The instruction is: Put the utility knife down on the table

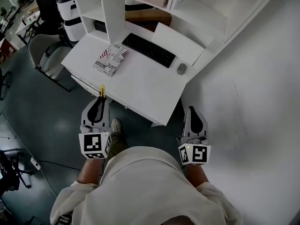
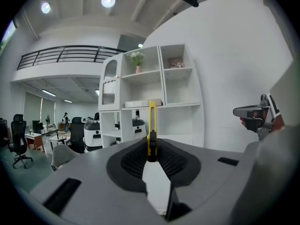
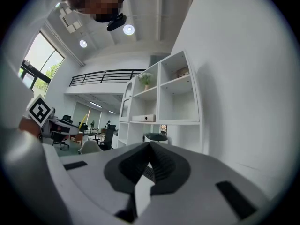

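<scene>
Left gripper (image 1: 100,102), 7 o'clock in the head view: jaws narrow, clamped on the utility knife (image 1: 102,91), which is yellow, held edge-on and sticks out past the jaw tips toward 12 o'clock, in the air at the near edge of the desk (image 1: 140,86), not lying on it. Right gripper (image 1: 191,111), 5 o'clock: jaws together, nothing between them. Shoe (image 1: 115,125) on the grey floor just beside the left gripper. Desk, white, toward 12 o'clock, bearing: patterned box (image 1: 111,58) at 11 o'clock; black keyboard (image 1: 148,49) at 12 o'clock; grey mouse (image 1: 182,68) at 1 o'clock, near the keyboard's end. White shelf unit (image 1: 115,13) behind the desk
</scene>
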Action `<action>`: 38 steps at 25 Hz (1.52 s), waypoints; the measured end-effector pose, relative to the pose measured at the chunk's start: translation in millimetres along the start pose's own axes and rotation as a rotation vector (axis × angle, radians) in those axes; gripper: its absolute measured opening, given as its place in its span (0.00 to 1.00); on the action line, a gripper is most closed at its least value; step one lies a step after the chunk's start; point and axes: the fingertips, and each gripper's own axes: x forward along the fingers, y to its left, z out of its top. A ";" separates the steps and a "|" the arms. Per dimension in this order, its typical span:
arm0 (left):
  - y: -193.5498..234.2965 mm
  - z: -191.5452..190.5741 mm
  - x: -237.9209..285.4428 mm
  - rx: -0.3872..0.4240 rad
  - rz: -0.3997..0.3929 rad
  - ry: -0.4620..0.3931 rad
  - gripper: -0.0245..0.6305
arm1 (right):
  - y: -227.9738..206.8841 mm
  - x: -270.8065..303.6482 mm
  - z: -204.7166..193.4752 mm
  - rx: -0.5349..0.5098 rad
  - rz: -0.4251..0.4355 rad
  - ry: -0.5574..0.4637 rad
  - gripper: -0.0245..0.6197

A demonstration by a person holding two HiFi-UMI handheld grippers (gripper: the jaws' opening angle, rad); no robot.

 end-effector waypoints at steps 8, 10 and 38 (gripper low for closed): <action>41.5 0.3 73.1 0.004 -0.078 0.013 0.13 | 21.0 81.1 2.9 -0.008 -0.039 0.012 0.04; 55.6 1.1 90.1 0.003 -0.095 0.017 0.13 | 28.5 101.8 5.9 -0.011 -0.049 0.012 0.04; 93.2 -28.1 231.8 0.032 -0.288 0.150 0.13 | 34.4 206.4 2.8 0.007 -0.190 0.057 0.04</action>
